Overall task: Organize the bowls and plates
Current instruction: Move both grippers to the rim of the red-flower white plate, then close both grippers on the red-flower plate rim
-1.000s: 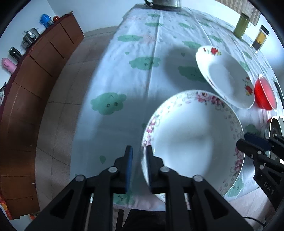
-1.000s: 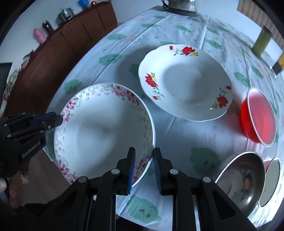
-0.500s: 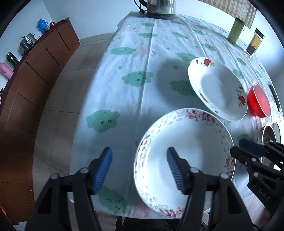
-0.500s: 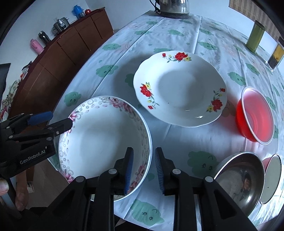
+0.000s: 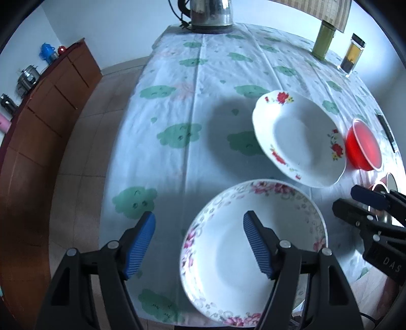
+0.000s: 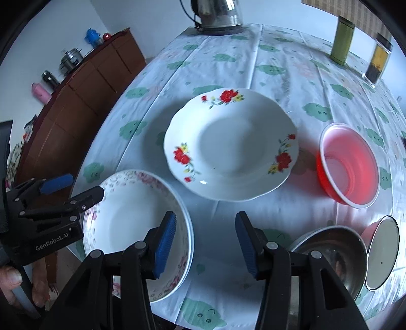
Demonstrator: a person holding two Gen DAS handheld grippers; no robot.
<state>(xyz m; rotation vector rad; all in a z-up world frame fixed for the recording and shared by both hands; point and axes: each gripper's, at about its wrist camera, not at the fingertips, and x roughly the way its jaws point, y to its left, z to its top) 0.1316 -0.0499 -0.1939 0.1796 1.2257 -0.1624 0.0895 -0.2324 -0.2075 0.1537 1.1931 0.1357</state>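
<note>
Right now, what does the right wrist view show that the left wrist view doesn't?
Only the right wrist view shows the steel bowl fully, with the small white lid beside it, and the open right tool. Only the left wrist view shows the open left tool from behind. Both show the pink-flowered plate, red-flowered plate, red bowl and kettle.

Brown sideboard (image 5: 43, 121) along pale wall (image 5: 114, 22); tiled floor (image 5: 83, 157), possibly beige.
</note>
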